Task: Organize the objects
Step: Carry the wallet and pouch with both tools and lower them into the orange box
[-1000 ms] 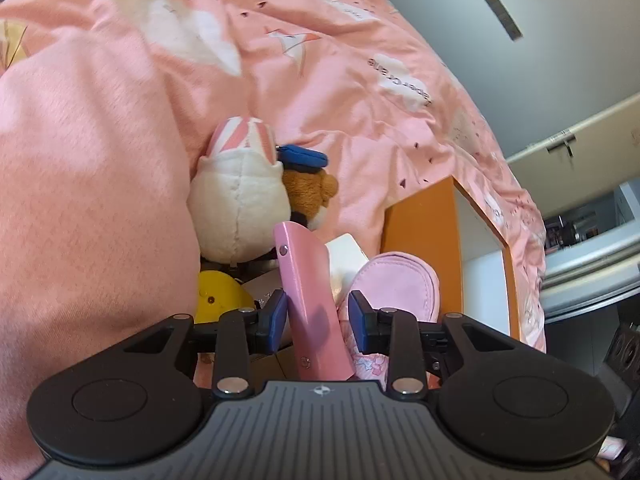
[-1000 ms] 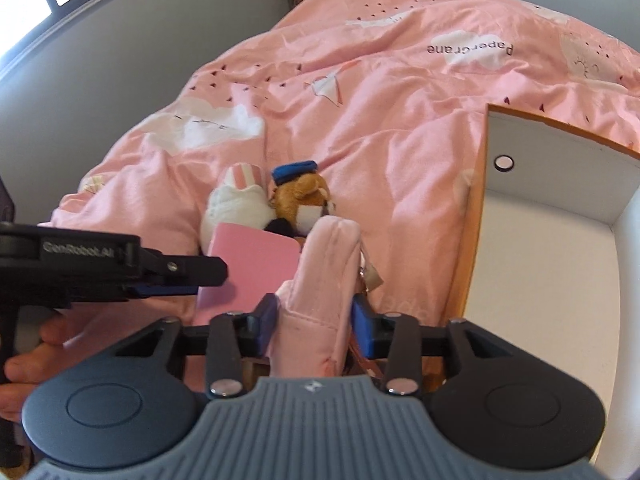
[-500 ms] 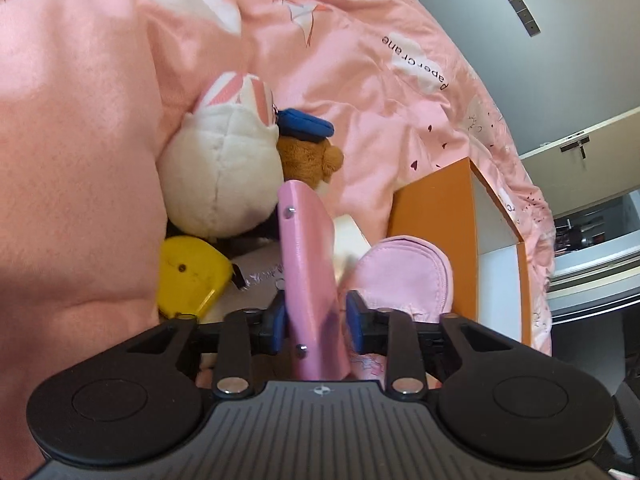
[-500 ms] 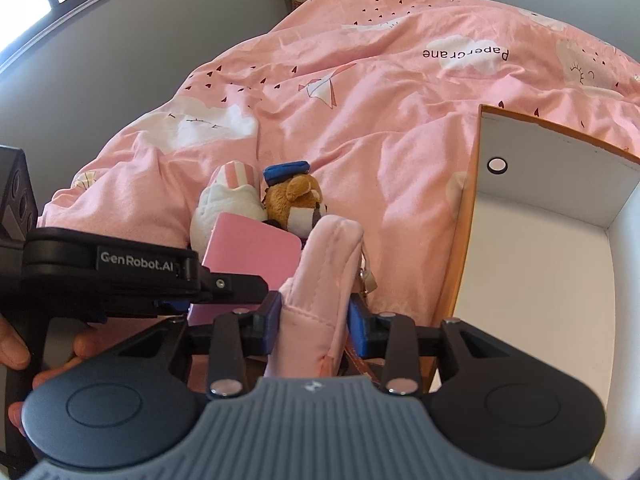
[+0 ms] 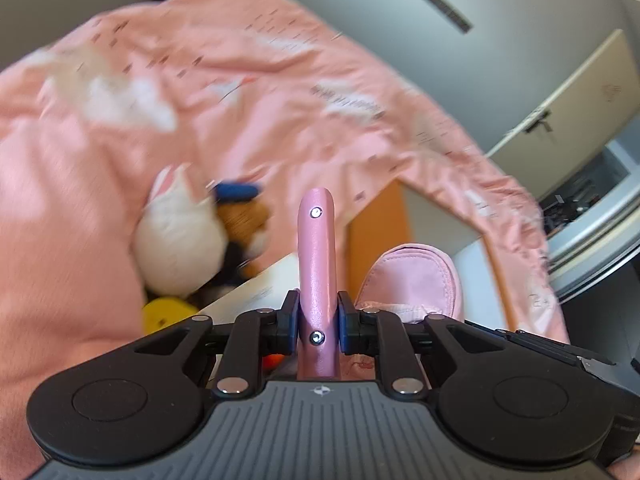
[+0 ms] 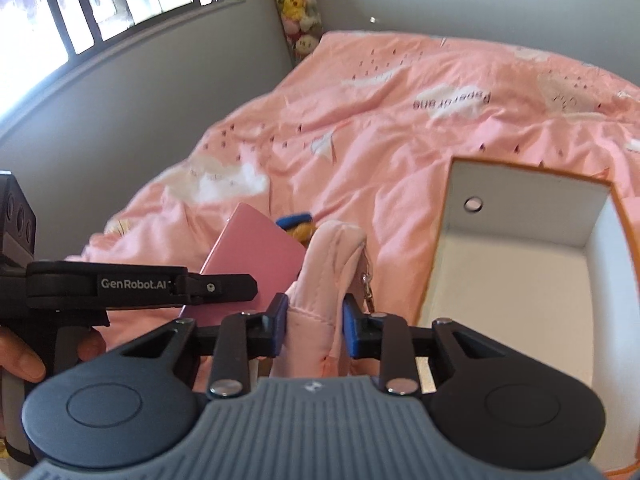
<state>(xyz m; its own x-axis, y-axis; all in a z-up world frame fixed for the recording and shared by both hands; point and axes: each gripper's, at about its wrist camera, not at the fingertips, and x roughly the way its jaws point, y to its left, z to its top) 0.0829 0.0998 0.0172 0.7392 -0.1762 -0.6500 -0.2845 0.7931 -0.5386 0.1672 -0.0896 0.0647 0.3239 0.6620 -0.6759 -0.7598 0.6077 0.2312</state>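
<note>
above plush toys (image 5: 180, 240), left hand-held gripper (image 5: 319, 322) lifted pink notebook (image 5: 317, 264) clear.

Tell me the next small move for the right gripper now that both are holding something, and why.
Probably carry the pink pouch rightward over the open white box and lower it in. The right gripper is already shut on the pouch, the box sits just to its right and looks empty, and the left gripper is busy holding the pink notebook.

plush toys (image 5: 180, 236) motion-blurred, box (image 6: 600, 280) cut off
</note>
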